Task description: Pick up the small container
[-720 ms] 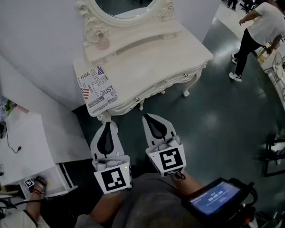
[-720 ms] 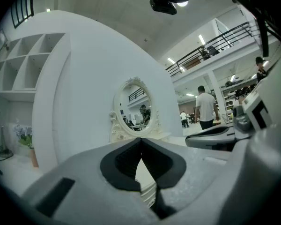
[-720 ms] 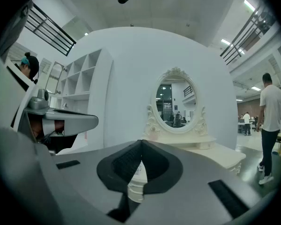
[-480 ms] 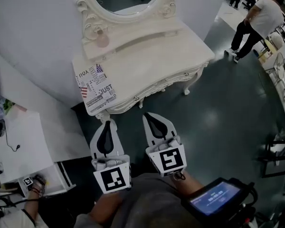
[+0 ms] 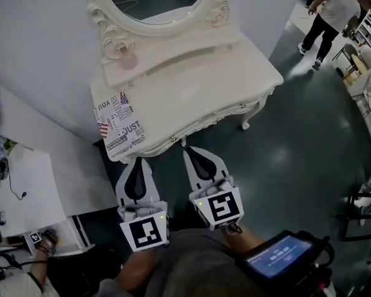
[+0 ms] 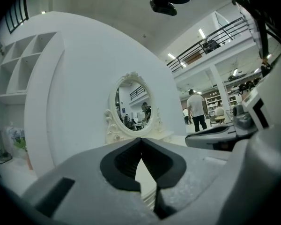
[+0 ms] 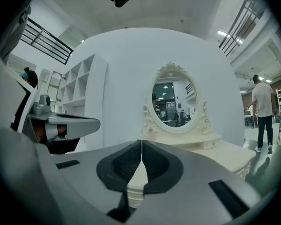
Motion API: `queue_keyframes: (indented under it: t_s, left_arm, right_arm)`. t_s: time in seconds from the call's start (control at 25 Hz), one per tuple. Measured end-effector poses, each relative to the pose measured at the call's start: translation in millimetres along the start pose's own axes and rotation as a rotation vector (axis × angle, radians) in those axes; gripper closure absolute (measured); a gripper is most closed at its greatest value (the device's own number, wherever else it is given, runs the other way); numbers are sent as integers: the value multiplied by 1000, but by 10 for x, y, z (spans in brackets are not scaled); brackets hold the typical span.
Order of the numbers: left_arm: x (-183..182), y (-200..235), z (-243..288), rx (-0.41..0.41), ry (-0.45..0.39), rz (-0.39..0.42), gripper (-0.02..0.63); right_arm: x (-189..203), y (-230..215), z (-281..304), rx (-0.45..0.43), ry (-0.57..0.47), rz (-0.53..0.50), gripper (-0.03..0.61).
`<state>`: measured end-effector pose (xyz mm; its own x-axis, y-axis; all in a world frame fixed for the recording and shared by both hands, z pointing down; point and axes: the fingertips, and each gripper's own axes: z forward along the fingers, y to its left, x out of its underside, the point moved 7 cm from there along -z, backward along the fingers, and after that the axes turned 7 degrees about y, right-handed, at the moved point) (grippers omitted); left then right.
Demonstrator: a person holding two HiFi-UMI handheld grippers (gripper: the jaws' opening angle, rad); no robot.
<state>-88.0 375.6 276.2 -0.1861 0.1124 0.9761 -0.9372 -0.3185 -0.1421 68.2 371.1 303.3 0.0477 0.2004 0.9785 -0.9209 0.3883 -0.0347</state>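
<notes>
The small container [image 5: 131, 59], a pale pink pot, stands on the raised back shelf of the white dressing table [image 5: 198, 88], at the left foot of the oval mirror [image 5: 157, 2]. My left gripper [image 5: 137, 161] and right gripper [image 5: 194, 151] hang side by side in front of the table's front edge, short of it and well away from the container. Both are shut with nothing between the jaws. The left gripper view [image 6: 141, 140] and the right gripper view [image 7: 141, 142] each show the dark pads meeting, with the mirror straight ahead.
A printed box [image 5: 119, 124] lies on the table's front left corner. A low white side table [image 5: 31, 184] stands at the left. A person [image 5: 331, 8] walks on the dark floor at the far right. A screen device [image 5: 281, 255] sits at my right forearm.
The dressing table has slid slightly left in the head view as the camera shifted. The person at the right has walked farther off. Both grippers stay shut and in place.
</notes>
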Motion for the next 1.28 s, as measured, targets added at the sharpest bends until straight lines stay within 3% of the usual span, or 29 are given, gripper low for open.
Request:
queue_keyframes:
  t_s: [0.32, 0.76, 1.28]
  left_arm:
    - [-163, -25, 205, -48, -8, -2, 598]
    - [-98, 260, 780, -85, -16, -41, 598]
    - [-28, 776, 2016, -43, 35, -36, 598]
  right_arm:
    - [-179, -249, 183, -24, -23, -22, 565]
    - [-197, -416, 826, -57, 3, -55, 563]
    - [-288, -770, 2116, -39, 50, -30, 564]
